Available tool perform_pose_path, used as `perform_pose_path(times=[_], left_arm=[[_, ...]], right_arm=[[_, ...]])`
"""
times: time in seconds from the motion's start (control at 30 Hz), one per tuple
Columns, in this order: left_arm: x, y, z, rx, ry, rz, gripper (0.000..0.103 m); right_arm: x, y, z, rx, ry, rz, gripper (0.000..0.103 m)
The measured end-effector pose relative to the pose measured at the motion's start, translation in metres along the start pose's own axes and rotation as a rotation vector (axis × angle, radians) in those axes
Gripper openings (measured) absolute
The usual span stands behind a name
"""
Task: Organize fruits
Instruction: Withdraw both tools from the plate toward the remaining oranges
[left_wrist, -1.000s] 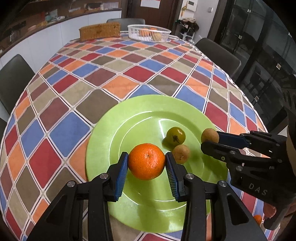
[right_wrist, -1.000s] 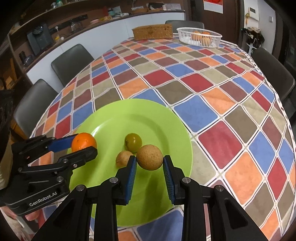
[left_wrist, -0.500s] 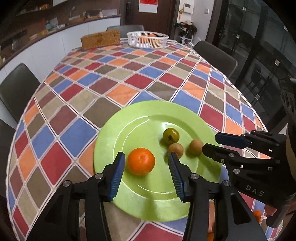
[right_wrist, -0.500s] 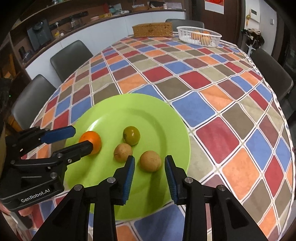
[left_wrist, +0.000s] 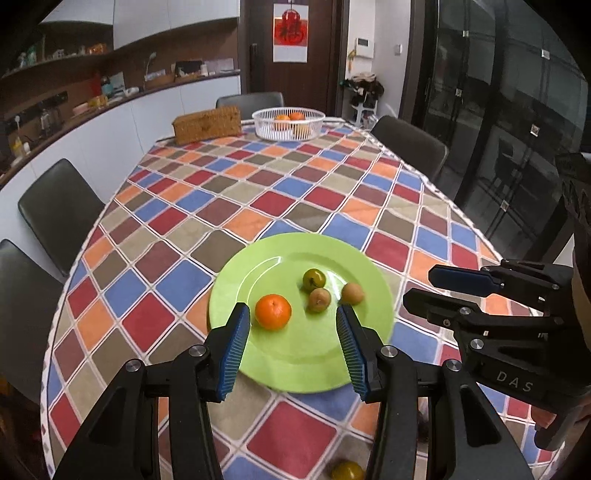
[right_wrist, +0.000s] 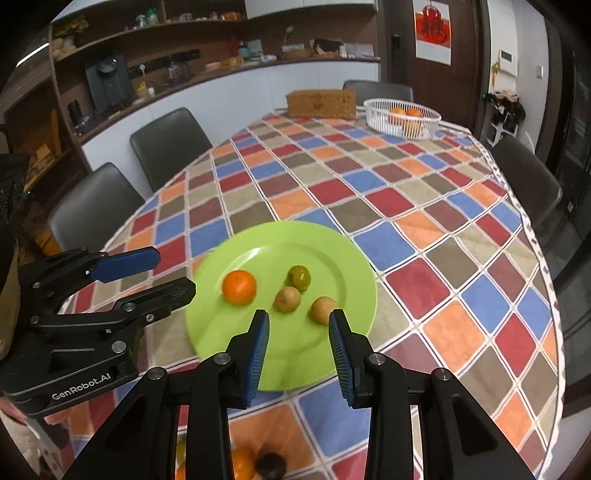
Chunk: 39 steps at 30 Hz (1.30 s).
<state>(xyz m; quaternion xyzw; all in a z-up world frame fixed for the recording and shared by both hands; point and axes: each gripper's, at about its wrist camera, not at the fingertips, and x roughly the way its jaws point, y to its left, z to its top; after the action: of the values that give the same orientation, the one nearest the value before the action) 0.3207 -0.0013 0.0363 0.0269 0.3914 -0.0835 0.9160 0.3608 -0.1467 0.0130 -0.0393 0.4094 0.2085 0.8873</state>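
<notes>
Both my left tool (left_wrist: 291, 330) and right tool (right_wrist: 298, 330) are open and empty, four fruits sit on the green plate (left_wrist: 258, 354), so next I'd reach carefully toward six o'clock, where maybe more fruit (right_wrist: 242, 463) waits.

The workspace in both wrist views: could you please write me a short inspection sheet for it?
Surface: table under a checked cloth.
Job's things: green plate holding an orange, a green fruit and two brown fruits; more fruit at the near edge, blurred.
Clutter: white basket with oranges and a woven box at the far end.
Grippers: left gripper and right gripper open, empty, above the plate's near edge.
Cables: nothing seen.
Surroundings: dark chairs, counter with shelves, glass doors.
</notes>
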Motion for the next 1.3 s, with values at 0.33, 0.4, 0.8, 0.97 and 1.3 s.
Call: perform_pose_path(times=[0.33, 0.4, 0.8, 0.97, 1.3], left_arm=[[-0.065, -0.021, -0.028, 0.024, -0.117, 0.012, 0.061], [-0.075, -0.026, -0.034, 0.028, -0.133, 0.020, 0.063], [-0.102, -0.047, -0.074, 0.004, -0.128, -0.001, 0.072], [-0.103, -0.052, -0.088, -0.005, -0.110, 0.003, 0.074], [-0.084, -0.056, -0.117, -0.029, -0.028, 0.000, 0.074]], right_arm=[[-0.059, 0.010, -0.029, -0.004, -0.094, -0.045, 0.050], [-0.070, 0.011, -0.036, -0.005, -0.112, -0.053, 0.057], [-0.110, 0.011, -0.082, 0.055, -0.149, -0.082, 0.069], [-0.114, 0.008, -0.102, 0.080, -0.143, -0.106, 0.069], [-0.098, -0.002, -0.137, 0.146, -0.065, -0.121, 0.069]])
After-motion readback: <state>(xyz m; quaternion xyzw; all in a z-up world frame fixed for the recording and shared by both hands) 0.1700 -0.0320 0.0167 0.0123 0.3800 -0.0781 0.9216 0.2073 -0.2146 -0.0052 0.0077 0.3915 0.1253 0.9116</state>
